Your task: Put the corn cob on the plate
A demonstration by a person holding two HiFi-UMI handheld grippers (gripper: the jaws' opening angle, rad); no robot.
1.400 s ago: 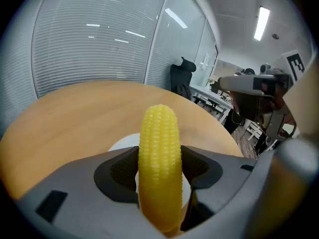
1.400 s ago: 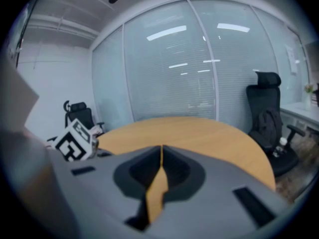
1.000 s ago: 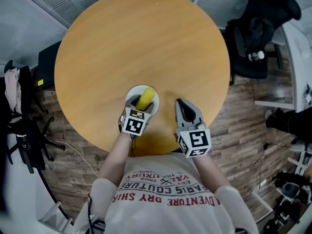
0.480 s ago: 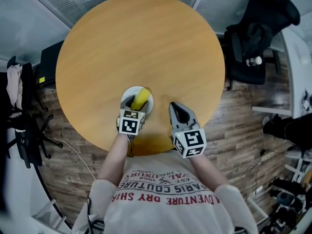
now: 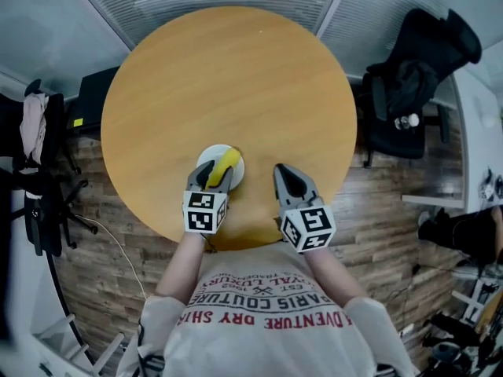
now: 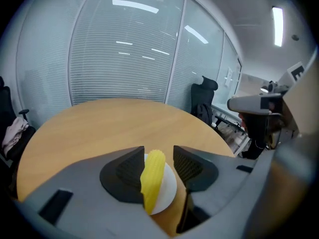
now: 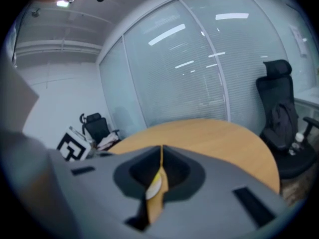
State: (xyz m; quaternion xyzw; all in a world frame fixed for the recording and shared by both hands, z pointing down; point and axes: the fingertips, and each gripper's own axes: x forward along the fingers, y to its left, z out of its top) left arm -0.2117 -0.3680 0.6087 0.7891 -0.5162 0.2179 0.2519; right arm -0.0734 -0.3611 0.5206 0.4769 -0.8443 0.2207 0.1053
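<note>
Corn cob [image 6: 153, 176], yellow and bumpy, lies on the small white round plate [image 6: 169, 184], lower middle. Your left gripper [image 6: 158, 153] has let go, its fingers now closing on nothing. Your right gripper [image 7: 161, 156] has its fingers clenched, empty.

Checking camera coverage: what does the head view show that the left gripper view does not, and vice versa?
Head view only: the person's forearms and printed shirt, plus the marker cube on the left gripper. Left gripper view only: ceiling lights, and that gripper's ribbed pads, jaws closing but apart, right pad clear of the corn cob in the gap. Both: corn cob over the white plate on the round table.
</note>
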